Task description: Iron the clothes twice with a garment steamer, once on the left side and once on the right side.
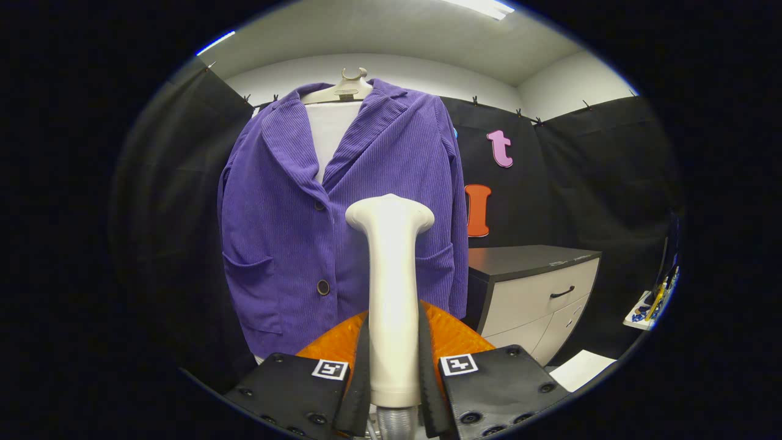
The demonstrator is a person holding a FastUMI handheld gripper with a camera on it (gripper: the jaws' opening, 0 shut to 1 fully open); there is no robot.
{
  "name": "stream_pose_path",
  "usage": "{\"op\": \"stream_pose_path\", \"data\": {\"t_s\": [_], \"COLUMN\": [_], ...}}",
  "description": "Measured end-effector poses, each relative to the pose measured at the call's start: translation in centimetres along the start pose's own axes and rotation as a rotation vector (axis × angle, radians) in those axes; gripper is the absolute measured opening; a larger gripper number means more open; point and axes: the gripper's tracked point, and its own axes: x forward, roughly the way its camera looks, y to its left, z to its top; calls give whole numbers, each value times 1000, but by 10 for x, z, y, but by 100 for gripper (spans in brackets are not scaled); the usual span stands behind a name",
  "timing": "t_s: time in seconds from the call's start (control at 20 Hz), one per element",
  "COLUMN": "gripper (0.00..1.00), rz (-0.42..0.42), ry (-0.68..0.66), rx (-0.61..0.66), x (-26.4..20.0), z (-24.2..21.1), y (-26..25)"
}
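Observation:
A purple corduroy jacket (287, 220) hangs on a pale hanger (345, 88) in front of the black cloth wall, over a white inner layer. My gripper (394, 360) is shut on the handle of a cream garment steamer (391, 287), which stands upright between the fingers. The steamer's head (390, 211) points at the jacket's front near its middle buttons, slightly right of the button line. How far the head is from the fabric I cannot tell. A ribbed hose (396, 421) leaves the handle's base.
A low cabinet (537, 293) with a dark top and pale drawers stands right of the jacket. Beyond it at the far right is a small tray (647, 308) of coloured items. A white sheet (583, 368) lies on the floor near the cabinet.

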Motion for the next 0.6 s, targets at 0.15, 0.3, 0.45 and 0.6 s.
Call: {"op": "stream_pose_path", "data": {"t_s": [0.15,0.3,0.45,0.6], "gripper": [41,41,42,42], "rz": [3,3,8,5], "ry": [23,47,68,83], "rx": [-7,-20,-29,-49], "x": [-4,-11,-17,-23], "z": [-18,-37,-55,-72], "y": [0,-1,-1,-1]}}
